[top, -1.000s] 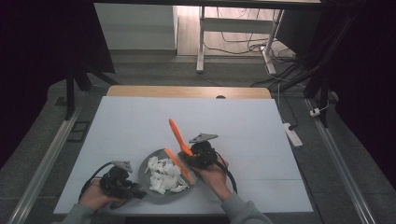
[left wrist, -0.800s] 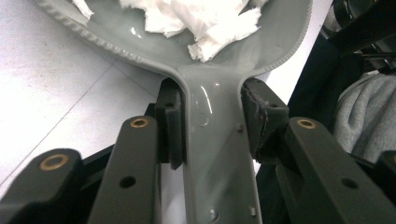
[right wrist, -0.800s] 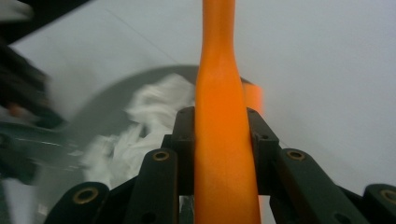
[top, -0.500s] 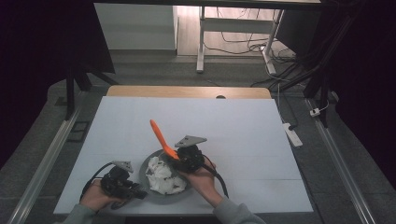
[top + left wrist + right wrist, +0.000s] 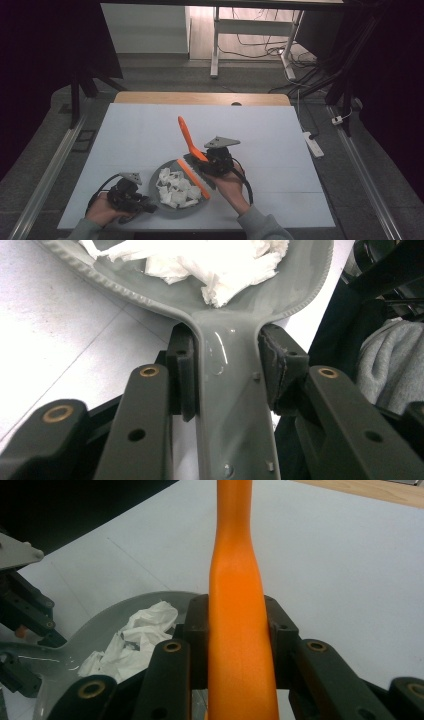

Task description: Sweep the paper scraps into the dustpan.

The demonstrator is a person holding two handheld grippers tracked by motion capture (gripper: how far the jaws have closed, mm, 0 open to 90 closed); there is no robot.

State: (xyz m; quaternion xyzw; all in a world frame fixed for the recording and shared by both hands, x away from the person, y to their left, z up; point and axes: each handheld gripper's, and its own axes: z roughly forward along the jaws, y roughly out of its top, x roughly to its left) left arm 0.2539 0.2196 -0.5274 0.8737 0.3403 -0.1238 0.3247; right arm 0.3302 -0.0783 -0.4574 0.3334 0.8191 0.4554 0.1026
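Right gripper [image 5: 209, 159] shifted right with one orange brush [image 5: 189, 142], clamped; left gripper [image 5: 131, 196] clamps one grey dustpan [image 5: 156, 181] holding several white paper scraps [image 5: 174, 187].

no readable text, labels or numbers anywhere

White table [image 5: 150, 135], wooden far edge [image 5: 200, 98]; power strip [image 5: 313, 144] on floor, cables [image 5: 260, 35] beyond.

Grey plastic dustpan [image 5: 172, 186] sits flat at the lower centre of the high view, heaped with crumpled white paper scraps [image 5: 175, 188]. Orange plastic brush [image 5: 192, 155] tilts above its right rim, handle slanting toward upper left.
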